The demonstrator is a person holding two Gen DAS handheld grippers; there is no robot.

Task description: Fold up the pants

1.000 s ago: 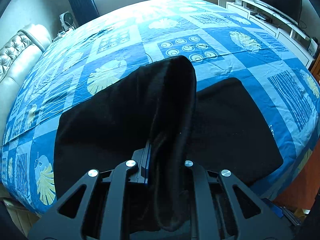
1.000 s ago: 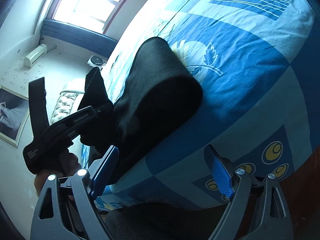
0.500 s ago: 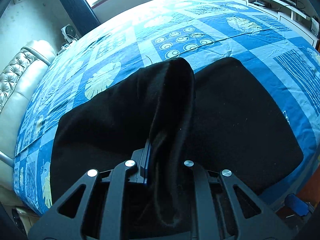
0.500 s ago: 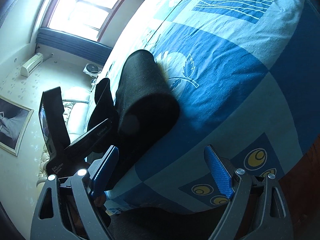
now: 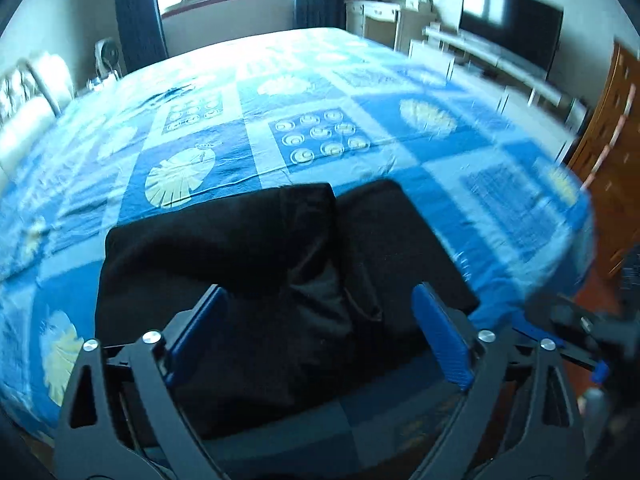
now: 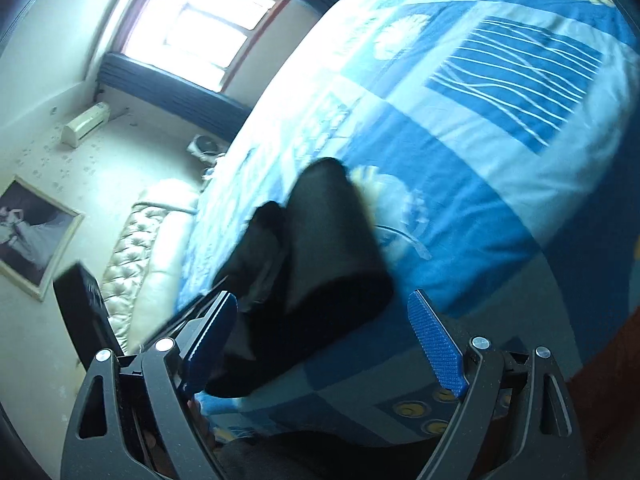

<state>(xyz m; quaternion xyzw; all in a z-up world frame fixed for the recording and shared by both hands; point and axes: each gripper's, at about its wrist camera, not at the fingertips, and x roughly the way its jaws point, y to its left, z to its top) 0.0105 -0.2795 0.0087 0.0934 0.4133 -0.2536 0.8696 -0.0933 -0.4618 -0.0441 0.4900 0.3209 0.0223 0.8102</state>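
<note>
Left wrist view first: the left gripper point(image 5: 320, 328) with its blue ribbed pads is spreading its jaws, wide apart already, pads clear of the cloth, so it's let go. The black soft-fabric pants point(image 5: 256, 256) lie folded on the blue patchwork bedspread with pale leaf and ring prints point(image 5: 320, 136), near the close edge of the bed, one raised fold running down the middle between the jaws. Off to the far right there's a flat black TV screen point(image 5: 512, 28) on a low white stand, pretty blurry.

Right wrist view: the right gripper point(image 6: 324, 336) is released too, jaws wide, nothing pinched. Pants point(image 6: 320, 256) sit just past its fingers on the bedspread point(image 6: 500, 140). Tufted cream headboard point(image 6: 136, 256) is on the left.
</note>
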